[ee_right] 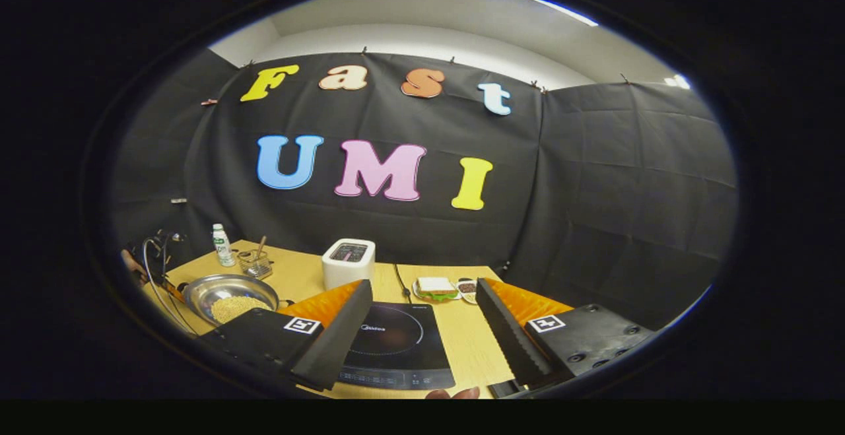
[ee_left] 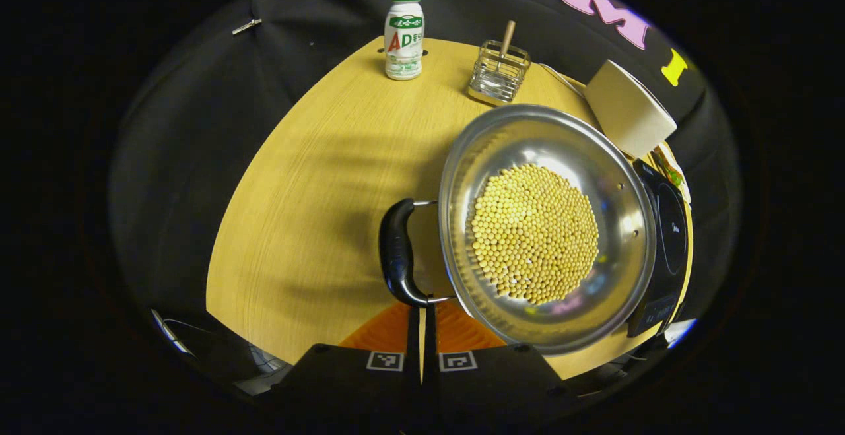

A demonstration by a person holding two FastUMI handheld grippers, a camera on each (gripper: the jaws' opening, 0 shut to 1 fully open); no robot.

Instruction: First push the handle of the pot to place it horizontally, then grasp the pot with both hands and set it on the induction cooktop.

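— Where are we standing?
— We are closing the left gripper (ee_left: pixel 422 319), fingers together, behind the pot (ee_left: pixel 546 227) handle (ee_left: pixel 399 253), pot beside the cooktop (ee_right: pixel 396 342).
— And the right gripper (ee_right: pixel 422 336)?
— Hanging spread apart; pushing the handle comes next.

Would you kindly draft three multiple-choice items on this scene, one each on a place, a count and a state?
1. Where does the pot stand?
A. on the induction cooktop
B. on the wooden table beside the cooktop
C. on the toaster

2. How many bottles stand on the table?
A. one
B. two
C. three

3. How is the right claw set?
A. shut on the pot
B. shut with nothing held
C. open

Answers:
1 B: the right gripper view shows the pot on wood, left of the bare cooktop.
2 A: a single white bottle stands by the wire basket.
3 C: its fingers stand wide apart, with the cooktop seen between them.
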